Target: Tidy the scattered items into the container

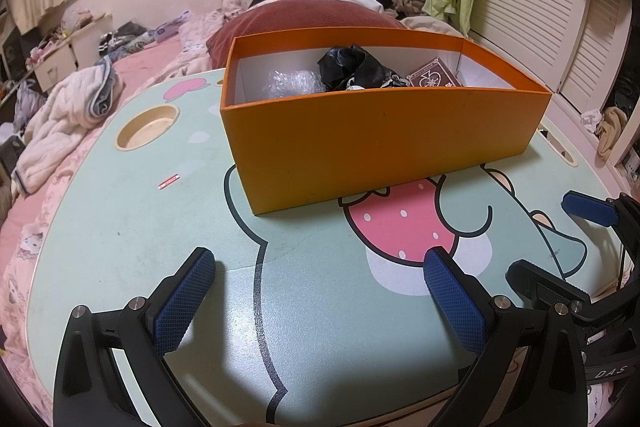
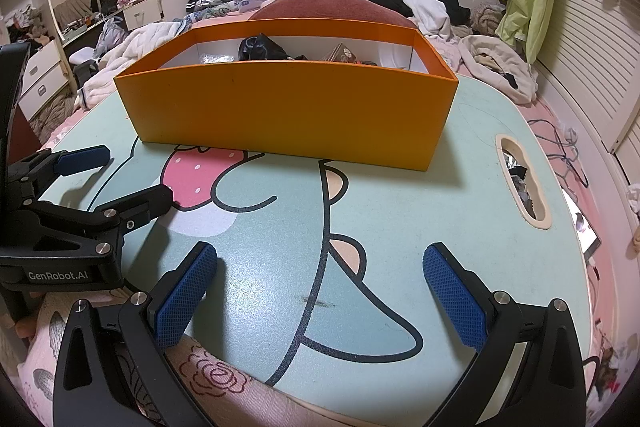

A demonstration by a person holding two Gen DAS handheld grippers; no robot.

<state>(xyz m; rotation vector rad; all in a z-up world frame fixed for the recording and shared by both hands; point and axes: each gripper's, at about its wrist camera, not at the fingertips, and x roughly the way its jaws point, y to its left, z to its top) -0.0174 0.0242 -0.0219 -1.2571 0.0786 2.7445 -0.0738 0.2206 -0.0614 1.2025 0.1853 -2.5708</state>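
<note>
Jaws wide, short of orange box (image 1: pixel 384 139)

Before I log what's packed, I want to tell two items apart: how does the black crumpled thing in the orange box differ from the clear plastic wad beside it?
The black crumpled thing is dark, opaque and glossy; the clear plastic wad is see-through and bubbly. The black one rises near the orange box's rim, while the clear wad sits lower. The black one lies mid-box, the wad toward the left end. Both are crumpled and rest inside the box.

"GenRobot.AI" on left gripper (image 2: pixel 120 179), "DAS" on right gripper (image 1: pixel 560 239)
</note>
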